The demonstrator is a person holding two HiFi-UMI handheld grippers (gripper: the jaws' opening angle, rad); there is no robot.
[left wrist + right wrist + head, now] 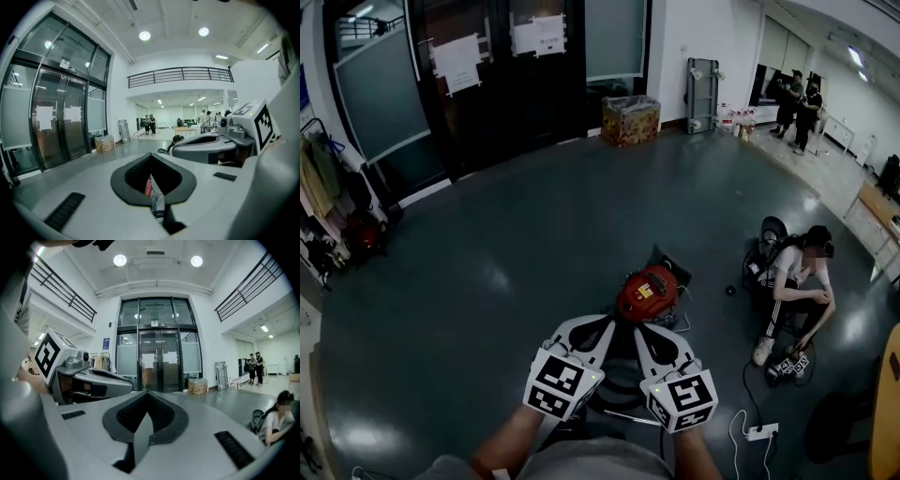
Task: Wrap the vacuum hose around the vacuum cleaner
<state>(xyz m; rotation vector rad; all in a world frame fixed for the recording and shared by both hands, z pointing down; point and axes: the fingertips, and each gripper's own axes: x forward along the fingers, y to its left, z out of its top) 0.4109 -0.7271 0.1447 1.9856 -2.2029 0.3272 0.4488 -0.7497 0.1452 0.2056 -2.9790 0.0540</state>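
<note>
The red vacuum cleaner sits on the dark floor just ahead of me. A black hose lies in a loop on the floor below it, partly hidden by my grippers. My left gripper and right gripper are held side by side above the hose, tips toward the vacuum. Both are shut with nothing between the jaws. In the left gripper view the left gripper points nearly level into the hall, and a sliver of the red vacuum shows through the slit under its tips. In the right gripper view the right gripper faces the glass doors.
A person sits on the floor to the right, near a white power strip and its cable. A cardboard box and a trolley stand by the far wall. Two people stand at the back right; coats hang at the left.
</note>
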